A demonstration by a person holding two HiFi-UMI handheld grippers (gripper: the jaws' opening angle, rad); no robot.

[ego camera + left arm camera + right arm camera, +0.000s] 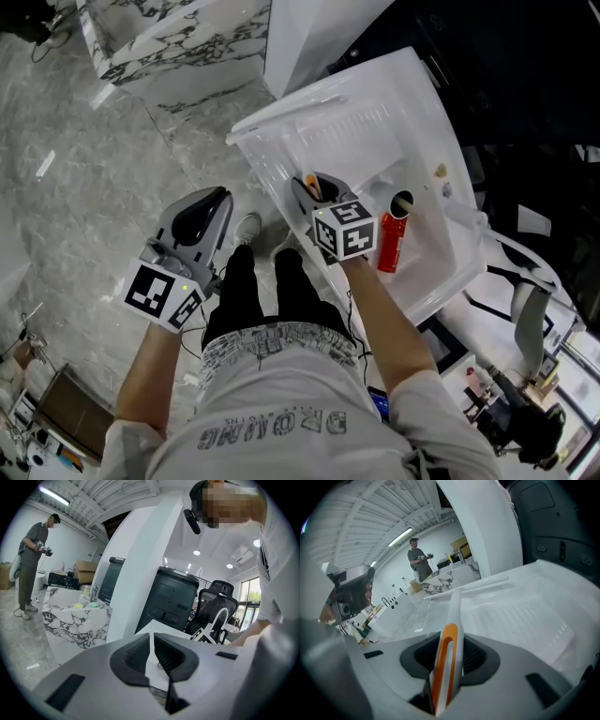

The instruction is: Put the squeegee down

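The squeegee [446, 660] has an orange and white handle, and my right gripper [451, 637] is shut on it. Its white shaft runs ahead from the jaws over the ribbed drainboard of a white plastic sink [525, 606]. In the head view the right gripper [314, 185] is over the sink's [356, 127] near left side, and only a bit of orange squeegee handle [310, 188] shows. My left gripper [212, 199] hangs over the floor to the sink's left. In its own view the left gripper [151, 638] holds nothing and its pads are almost together.
A red bottle [391, 246] lies in the sink's basin. A marble-patterned block [159, 37] stands at the far left on the grey stone floor. A person [33, 569] stands beyond a marble counter [75, 618]. An office chair [213, 606] and a cluttered desk [506, 394] are on the right.
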